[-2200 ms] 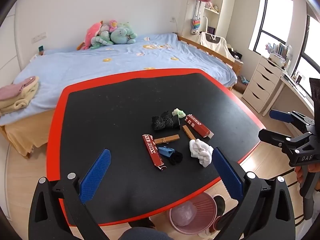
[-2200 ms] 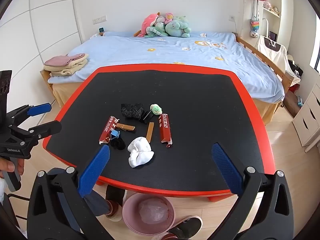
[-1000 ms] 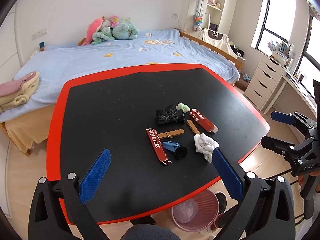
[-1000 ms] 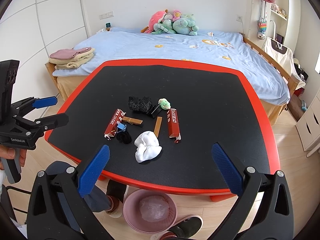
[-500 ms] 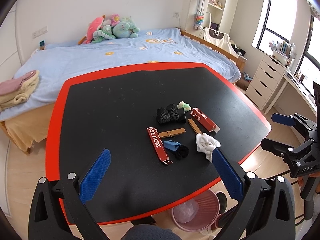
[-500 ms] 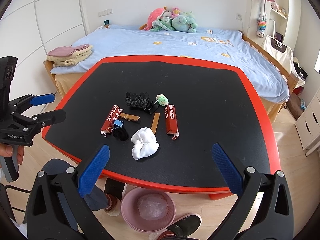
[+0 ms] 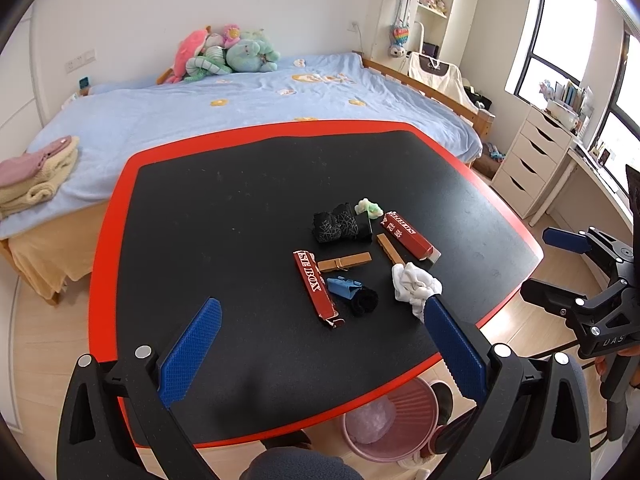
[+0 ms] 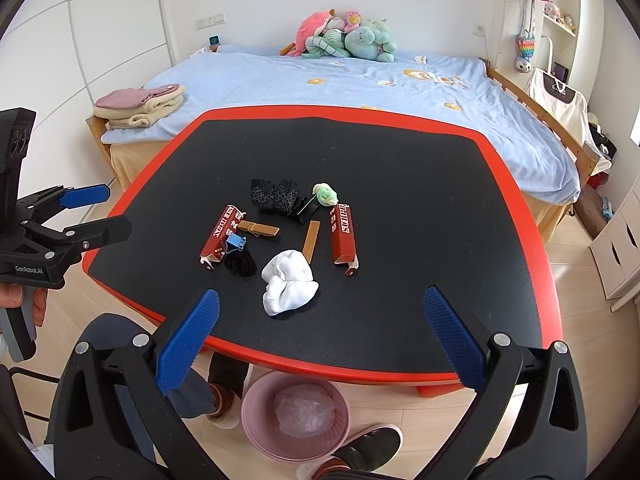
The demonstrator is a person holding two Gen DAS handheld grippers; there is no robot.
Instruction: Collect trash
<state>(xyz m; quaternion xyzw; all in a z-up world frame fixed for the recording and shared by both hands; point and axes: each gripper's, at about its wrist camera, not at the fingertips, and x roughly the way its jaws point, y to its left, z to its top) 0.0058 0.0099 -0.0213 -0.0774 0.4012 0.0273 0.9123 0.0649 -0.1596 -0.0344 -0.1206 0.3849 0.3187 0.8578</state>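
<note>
A cluster of small items lies on the black, red-rimmed table (image 8: 400, 184): a crumpled white tissue (image 8: 289, 281) (image 7: 414, 286), two red boxes (image 8: 343, 233) (image 8: 221, 232), two wooden clothespins (image 8: 258, 229), a blue clip (image 8: 235, 242), a black scrap (image 8: 240, 264), a black patterned wad (image 8: 274, 194) and a green-white wad (image 8: 325, 194). A pink bin (image 8: 298, 414) (image 7: 390, 418) with a plastic liner stands on the floor under the near edge. My left gripper (image 7: 320, 344) and right gripper (image 8: 320, 328) are both open and empty, held above the near table edge.
A bed (image 8: 360, 76) with blue sheets, plush toys (image 8: 344, 38) and folded towels (image 8: 140, 104) lies behind the table. White drawers (image 7: 532, 168) stand to the right. The person's feet (image 8: 372, 450) are beside the bin.
Both grippers have shifted slightly, so the table and items sit a little differently in view. Both stay open and empty; nothing on the table has moved.
</note>
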